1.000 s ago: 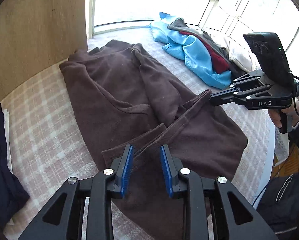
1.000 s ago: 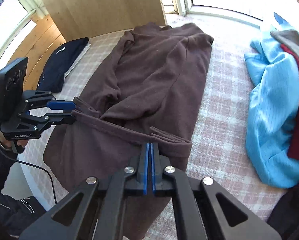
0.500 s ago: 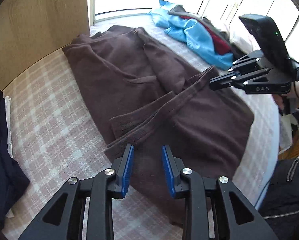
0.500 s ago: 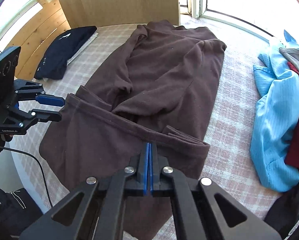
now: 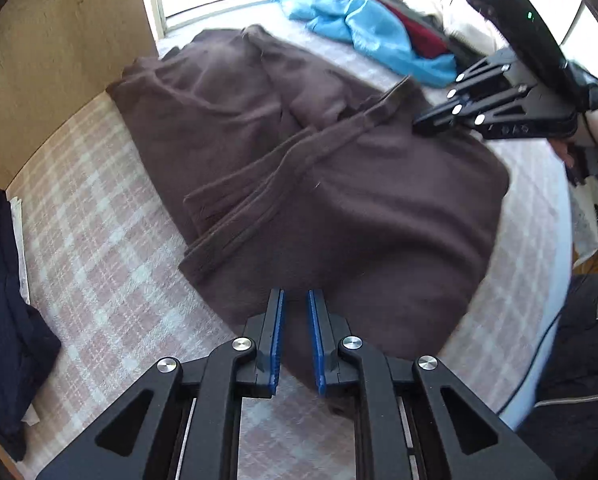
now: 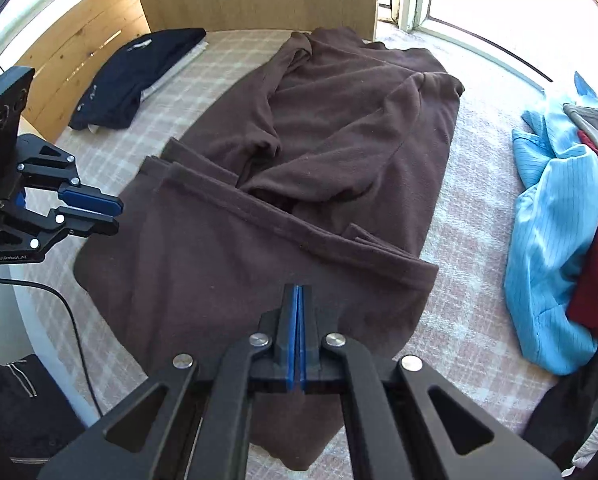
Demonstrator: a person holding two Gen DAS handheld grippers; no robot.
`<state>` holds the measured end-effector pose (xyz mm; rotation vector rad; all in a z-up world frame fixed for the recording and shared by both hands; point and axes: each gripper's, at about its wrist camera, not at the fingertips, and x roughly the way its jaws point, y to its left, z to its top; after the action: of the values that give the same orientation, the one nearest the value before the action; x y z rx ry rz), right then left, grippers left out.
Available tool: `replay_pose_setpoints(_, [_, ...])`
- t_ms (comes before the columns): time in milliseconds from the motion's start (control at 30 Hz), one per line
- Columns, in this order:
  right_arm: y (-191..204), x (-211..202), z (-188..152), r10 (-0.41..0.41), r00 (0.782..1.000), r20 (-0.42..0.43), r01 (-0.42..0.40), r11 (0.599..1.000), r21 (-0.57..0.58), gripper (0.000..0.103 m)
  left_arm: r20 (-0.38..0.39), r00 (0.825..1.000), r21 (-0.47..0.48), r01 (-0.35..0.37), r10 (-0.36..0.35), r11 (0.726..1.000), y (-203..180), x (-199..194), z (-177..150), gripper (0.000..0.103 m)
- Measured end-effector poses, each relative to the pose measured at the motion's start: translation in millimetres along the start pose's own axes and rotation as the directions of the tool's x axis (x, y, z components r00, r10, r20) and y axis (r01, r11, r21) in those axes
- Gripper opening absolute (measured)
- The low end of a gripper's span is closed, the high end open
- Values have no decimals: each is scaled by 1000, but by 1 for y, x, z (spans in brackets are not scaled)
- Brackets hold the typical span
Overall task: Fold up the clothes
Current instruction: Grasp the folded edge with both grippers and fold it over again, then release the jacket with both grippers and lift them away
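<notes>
One brown top (image 6: 299, 208) lies on the checked bed (image 6: 471, 240). One blue-and-red clothes pile (image 6: 559, 248) and one dark folded top (image 6: 135, 80) lie beside it. Left gripper (image 5: 295, 336) jaws are spread; right gripper (image 6: 297, 332) jaws are pressed together.

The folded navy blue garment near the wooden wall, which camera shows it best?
The right wrist view: the folded navy blue garment lies whole and unobstructed on the pink checked cover, with pale layers showing under its edge. The left wrist view catches it only at the frame's left edge, cropped and distorted.

One label reads — "GenRobot.AI" — on the left claw (image 6: 113, 214) body.
</notes>
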<state>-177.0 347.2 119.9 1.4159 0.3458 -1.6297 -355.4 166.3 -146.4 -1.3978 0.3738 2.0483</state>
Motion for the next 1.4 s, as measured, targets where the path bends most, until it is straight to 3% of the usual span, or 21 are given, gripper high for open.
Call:
replay_pose_setpoints(33, [-10,13,-3,-22,999,-23,22,1000,15,0,5,1000,-73,29,-29,997,11,-2,-1,9])
replay_pose_setpoints(67, [-26,11,-5,60,998,12,-61,995,85,0,11,999,-140,52,-51,989,22,-5,-2,3])
replay_pose_setpoints(100, [-38,8,-7,111,994,6,-111,981,156,0,22,1000,-167,21,-17,986,24,-14,-2,1])
replay_pose_setpoints(133, [-41,-3,-10,106,994,25,-109,979,171,0,48,999,-155,0,8,988,22,-25,-5,3])
replay_pose_setpoints(200, [-44,-27,-19,115,991,69,-125,976,177,3,67,998,-167,28,-17,986,17,-42,-14,17])
replay_pose_setpoints(367, [-39,-43,-72,226,974,3,-222,954,201,20,54,991,-208,130,-121,969,-7,-51,-40,26])
replay_pose_setpoints(467, [-28,-30,-94,214,974,-68,-200,964,177,20,31,990,-220,142,-139,965,-18,-37,-49,27])
replay_pose_setpoints(700, [-23,-20,-108,232,970,-71,-221,966,135,20,26,989,-219,149,-147,964,-24,-31,-64,27])
replay_pose_setpoints(800, [-22,-19,-111,228,970,-79,-219,969,112,20,24,991,-176,137,-135,975,-27,-31,-62,26])
replay_pose_setpoints(900, [-21,-24,-109,237,969,-72,-230,969,93,20,17,990,-160,144,-143,977,-28,-31,-59,11])
replay_pose_setpoints(1100, [-19,-34,-105,256,965,-59,-252,966,56,9,46,987,-161,160,-155,974,-28,-50,-57,9])
replay_pose_setpoints(1200, [-25,-36,-106,250,966,-60,-246,967,66,8,-19,982,-193,182,-189,964,-20,-27,-66,9])
replay_pose_setpoints(1233, [-19,-22,-106,213,971,-111,-209,977,54,5,-45,980,-195,183,-195,964,-22,-16,-69,9])
replay_pose_setpoints(1267, [-14,-9,-106,176,972,-159,-172,984,38,0,-20,982,-185,183,-190,966,-24,-20,-70,9])
replay_pose_setpoints(1333, [-10,-5,-106,138,978,-159,-138,990,12,0,35,981,-194,195,-192,961,-22,-36,-73,10])
replay_pose_setpoints(1400, [-12,-6,-102,119,976,-181,-116,993,24,6,75,978,-221,204,-192,954,-18,-51,-81,7])
